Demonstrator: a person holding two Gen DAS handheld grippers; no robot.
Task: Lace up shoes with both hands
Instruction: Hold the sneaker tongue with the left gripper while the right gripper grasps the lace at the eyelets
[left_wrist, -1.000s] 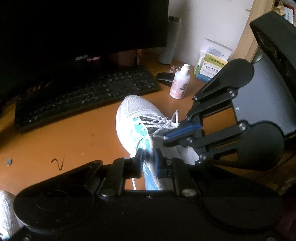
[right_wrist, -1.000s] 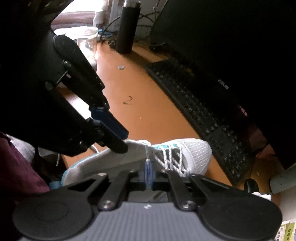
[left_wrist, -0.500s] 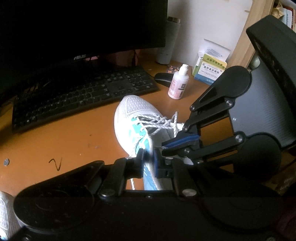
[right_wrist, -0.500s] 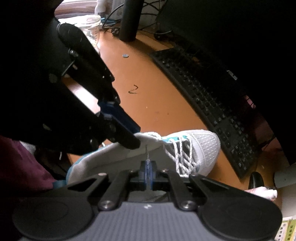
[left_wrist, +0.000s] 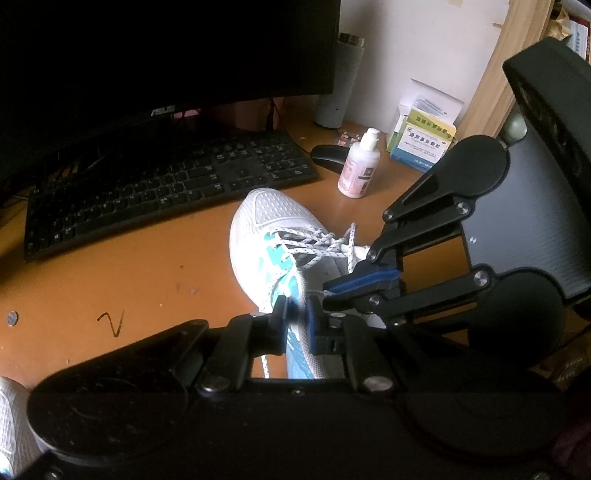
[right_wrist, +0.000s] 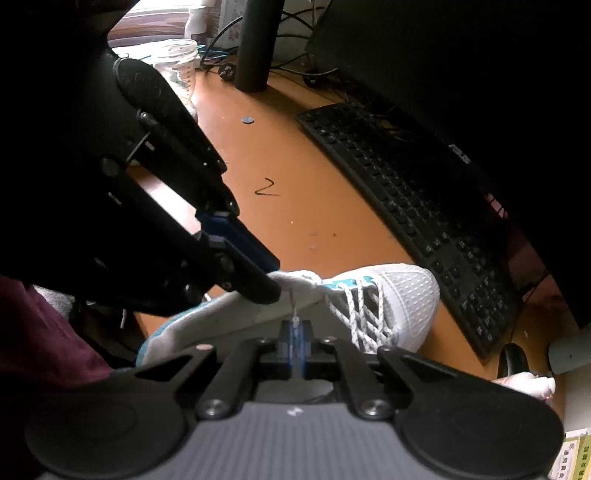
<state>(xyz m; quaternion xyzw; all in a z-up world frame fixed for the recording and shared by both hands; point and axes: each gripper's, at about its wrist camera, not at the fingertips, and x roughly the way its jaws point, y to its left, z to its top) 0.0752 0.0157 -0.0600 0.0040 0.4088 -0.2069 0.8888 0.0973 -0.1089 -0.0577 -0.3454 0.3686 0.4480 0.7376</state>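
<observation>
Beside the shoe, right hand-held gripper pinches lace (left's grip unclear).

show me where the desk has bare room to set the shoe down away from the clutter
Bare desk lies between the keyboard and the near edge, left of the shoe, holding only a coin and a pen squiggle. It is crowded to the right: lotion bottle, mouse, medicine boxes.

Warm, patchy daylight brightens the orange desk ahead of both tools, while the monitor beyond is underexposed, near black. Fisheye bending curves the edges; nearest linkages are slightly soft.
</observation>
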